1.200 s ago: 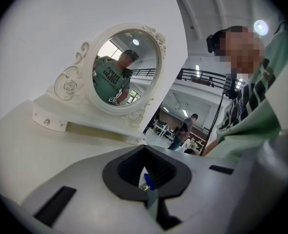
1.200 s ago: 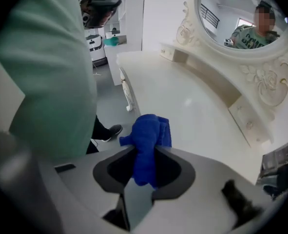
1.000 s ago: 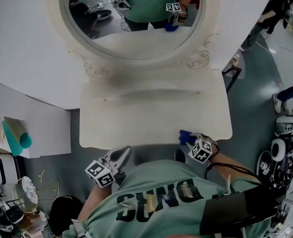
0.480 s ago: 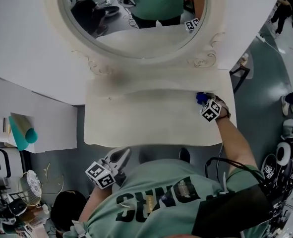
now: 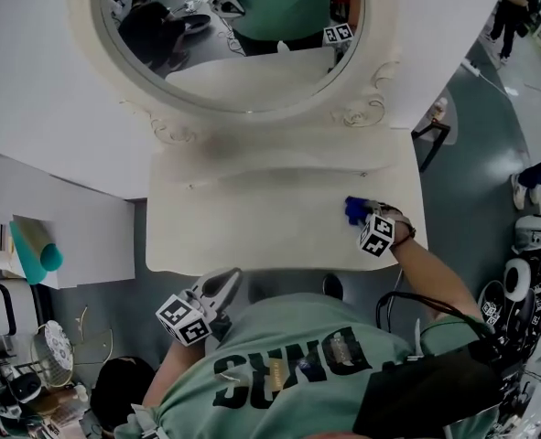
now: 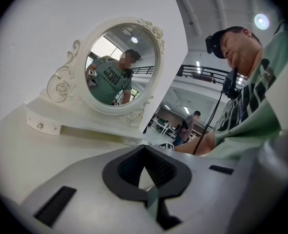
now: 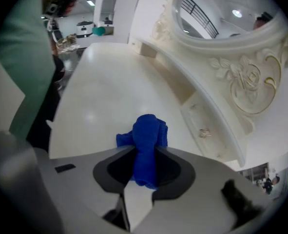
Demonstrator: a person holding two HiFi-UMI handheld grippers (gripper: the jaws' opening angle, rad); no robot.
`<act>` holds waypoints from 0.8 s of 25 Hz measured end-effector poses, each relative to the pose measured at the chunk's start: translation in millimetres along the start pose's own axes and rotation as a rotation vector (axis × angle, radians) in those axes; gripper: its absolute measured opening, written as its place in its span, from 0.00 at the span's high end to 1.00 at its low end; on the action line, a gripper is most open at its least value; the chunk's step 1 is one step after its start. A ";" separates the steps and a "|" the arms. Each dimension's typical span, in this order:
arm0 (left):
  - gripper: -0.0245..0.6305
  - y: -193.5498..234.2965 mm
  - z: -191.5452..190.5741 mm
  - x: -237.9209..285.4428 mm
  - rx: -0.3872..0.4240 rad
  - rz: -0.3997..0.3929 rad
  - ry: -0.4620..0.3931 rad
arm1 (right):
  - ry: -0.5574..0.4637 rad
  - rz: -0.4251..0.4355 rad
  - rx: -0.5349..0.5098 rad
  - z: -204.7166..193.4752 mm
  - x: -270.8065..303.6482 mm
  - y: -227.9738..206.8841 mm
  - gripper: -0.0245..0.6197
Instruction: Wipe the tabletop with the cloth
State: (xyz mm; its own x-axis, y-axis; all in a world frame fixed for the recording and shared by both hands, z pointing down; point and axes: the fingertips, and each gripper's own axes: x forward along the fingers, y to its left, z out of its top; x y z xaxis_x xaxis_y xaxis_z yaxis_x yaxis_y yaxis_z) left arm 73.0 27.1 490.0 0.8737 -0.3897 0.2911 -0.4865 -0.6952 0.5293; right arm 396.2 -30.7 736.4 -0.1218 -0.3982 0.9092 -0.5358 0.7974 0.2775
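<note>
A bunched blue cloth (image 7: pixel 146 147) is clamped between the jaws of my right gripper (image 7: pixel 144 167), its front end resting on the cream tabletop (image 7: pixel 100 101). From the head view, the cloth (image 5: pixel 353 210) and right gripper (image 5: pixel 365 223) sit on the right part of the tabletop (image 5: pixel 252 218). My left gripper (image 5: pixel 217 293) hangs off the table's near edge by the person's torso, jaws closed with nothing between them; in the left gripper view it (image 6: pixel 144 172) faces the oval mirror (image 6: pixel 120 67).
An ornate oval mirror (image 5: pixel 243 35) on a raised ledge stands along the table's back edge. A small drawer with a knob (image 7: pixel 202 130) lies just right of the cloth. White shelving with a teal object (image 5: pixel 34 252) stands left of the table; equipment is on the floor at right.
My right gripper carried the cloth from the near right edge up toward the ledge, then back a little nearer and leftward. The left gripper stayed put.
</note>
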 end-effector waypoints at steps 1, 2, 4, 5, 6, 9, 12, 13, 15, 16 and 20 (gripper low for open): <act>0.96 -1.6 0.2 3.5 0.001 -0.005 0.000 | -0.016 0.037 -0.032 -1.5 -10.0 28.7 0.81; 0.96 -3.3 0.0 7.3 0.003 -0.011 0.002 | -0.032 0.074 -0.058 -3.8 -20.7 57.4 0.81; 0.96 -8.2 -1.5 16.2 0.006 -0.023 0.009 | -0.056 0.145 -0.090 -12.1 -41.5 109.3 0.81; 0.96 -11.4 -2.2 20.9 0.008 -0.030 0.013 | -0.063 0.181 -0.099 -18.1 -50.2 131.2 0.81; 0.96 -14.9 -2.3 25.6 0.011 -0.035 0.016 | -0.066 0.214 -0.104 -24.9 -57.3 149.6 0.81; 0.96 -23.8 0.3 36.8 0.019 -0.035 0.012 | -0.073 0.277 -0.114 -43.3 -67.2 181.7 0.81; 0.96 -35.0 0.8 47.0 0.021 -0.030 0.012 | -0.122 0.277 -0.079 -41.8 -72.4 170.6 0.81; 0.96 -39.6 0.3 50.1 0.023 -0.027 0.013 | -0.149 0.254 -0.045 -38.5 -72.1 151.2 0.81; 0.96 -48.3 -2.1 54.9 0.028 -0.015 0.016 | -0.185 0.168 0.056 -36.6 -61.7 85.8 0.81; 0.96 -52.5 -3.5 56.5 0.031 -0.006 0.016 | -0.186 0.112 0.104 -38.7 -52.8 44.8 0.81; 0.96 -70.3 -9.1 61.5 0.038 0.032 0.015 | -0.117 -0.055 0.157 -57.4 -14.0 -85.3 0.80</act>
State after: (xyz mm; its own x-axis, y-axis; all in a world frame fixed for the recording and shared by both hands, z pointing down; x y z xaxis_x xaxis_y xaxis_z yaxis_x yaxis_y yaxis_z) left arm 161.0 57.4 477.9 0.8574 -0.4036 0.3193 -0.5139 -0.7049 0.4889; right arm 491.5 -67.1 717.8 -0.1805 -0.4962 0.8492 -0.6669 0.6964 0.2651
